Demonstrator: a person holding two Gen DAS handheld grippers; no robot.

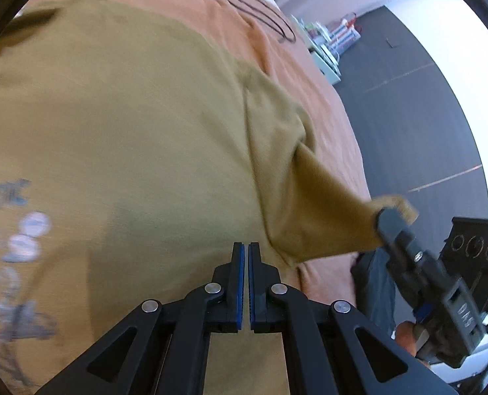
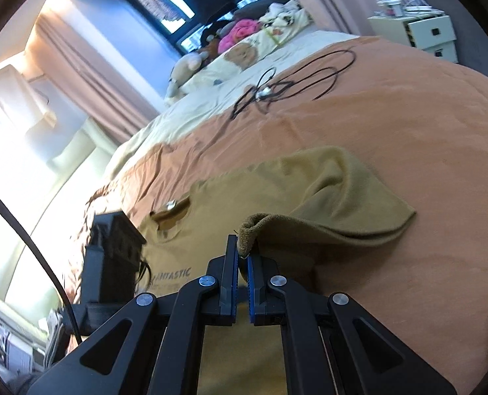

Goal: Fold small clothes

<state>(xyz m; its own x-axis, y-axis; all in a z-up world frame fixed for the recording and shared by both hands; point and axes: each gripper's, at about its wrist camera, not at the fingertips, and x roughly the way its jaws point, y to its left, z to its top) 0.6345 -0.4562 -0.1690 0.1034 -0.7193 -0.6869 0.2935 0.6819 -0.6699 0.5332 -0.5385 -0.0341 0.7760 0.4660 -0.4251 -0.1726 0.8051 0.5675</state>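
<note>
Mustard-tan T-shirt [image 2: 336, 191] — sleeve [image 1: 313, 197] lifted, pinched

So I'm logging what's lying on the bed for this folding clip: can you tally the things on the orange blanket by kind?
Mustard T-shirt: 1, its sleeve pinched by the right gripper
Tangled black cable: 1
Grippers over the orange blanket: 2, counting the left gripper, jaws together with nothing in them
Total: 4
</note>
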